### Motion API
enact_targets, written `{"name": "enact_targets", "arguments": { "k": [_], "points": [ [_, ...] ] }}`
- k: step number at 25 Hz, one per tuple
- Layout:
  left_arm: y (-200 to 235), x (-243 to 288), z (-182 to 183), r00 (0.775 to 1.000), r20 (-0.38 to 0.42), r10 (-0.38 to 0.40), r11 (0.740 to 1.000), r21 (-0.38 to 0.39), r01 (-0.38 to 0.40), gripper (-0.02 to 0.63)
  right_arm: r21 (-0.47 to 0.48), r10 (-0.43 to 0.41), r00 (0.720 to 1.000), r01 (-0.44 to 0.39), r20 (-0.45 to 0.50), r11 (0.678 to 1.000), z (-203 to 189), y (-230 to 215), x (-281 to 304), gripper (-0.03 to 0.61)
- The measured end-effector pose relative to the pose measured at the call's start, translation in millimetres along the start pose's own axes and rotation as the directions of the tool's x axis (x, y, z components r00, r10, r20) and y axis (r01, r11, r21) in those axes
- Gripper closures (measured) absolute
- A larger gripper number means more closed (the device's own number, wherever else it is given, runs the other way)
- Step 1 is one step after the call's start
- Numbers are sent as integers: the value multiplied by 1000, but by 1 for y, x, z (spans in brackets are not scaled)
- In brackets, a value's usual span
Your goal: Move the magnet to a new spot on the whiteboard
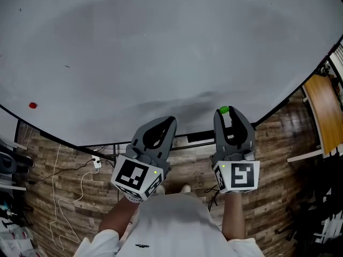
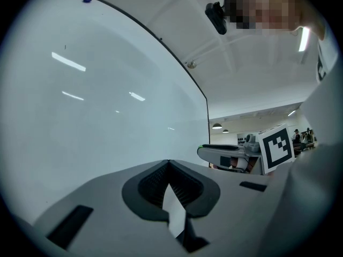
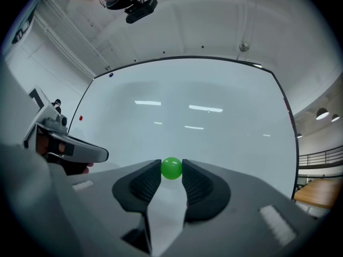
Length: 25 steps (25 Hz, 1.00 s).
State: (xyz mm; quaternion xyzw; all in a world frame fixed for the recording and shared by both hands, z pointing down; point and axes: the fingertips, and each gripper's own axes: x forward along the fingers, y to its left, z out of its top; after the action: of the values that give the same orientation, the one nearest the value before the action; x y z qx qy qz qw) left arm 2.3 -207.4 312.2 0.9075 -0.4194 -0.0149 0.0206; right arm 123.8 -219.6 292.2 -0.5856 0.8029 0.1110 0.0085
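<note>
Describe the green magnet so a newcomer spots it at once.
Find the big whiteboard, then the right gripper at its lower edge. The green magnet is the small ball pinched in that gripper's tips; the red magnet sits alone far left.

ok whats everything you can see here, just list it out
whiteboard: 1, white, fills the upper part of the head view
green magnet: 1, green, between the right tool's jaws, near the board's lower edge
red magnet: 1, red, on the board far to the left
blue dot: 1, dark blue, likely a magnet, near the board's top edge
floor: 1, brown wood planks, below the board
cable: 1, white, loose on the floor at left
desk top: 1, light wood, right edge
left tool: 1, grey, shut and empty
right tool: 1, grey, shut on the green magnet
forearms: 2, white sleeves, bottom of head view
</note>
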Motion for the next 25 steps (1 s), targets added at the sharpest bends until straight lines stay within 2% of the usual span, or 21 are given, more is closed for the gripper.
{"name": "enact_targets", "arguments": {
  "k": [25],
  "points": [
    [48,-52,-1,986,2,167,986,-11,-167,612,36,170,985,-171,32,985,0,84,35,446]
  ]
}}
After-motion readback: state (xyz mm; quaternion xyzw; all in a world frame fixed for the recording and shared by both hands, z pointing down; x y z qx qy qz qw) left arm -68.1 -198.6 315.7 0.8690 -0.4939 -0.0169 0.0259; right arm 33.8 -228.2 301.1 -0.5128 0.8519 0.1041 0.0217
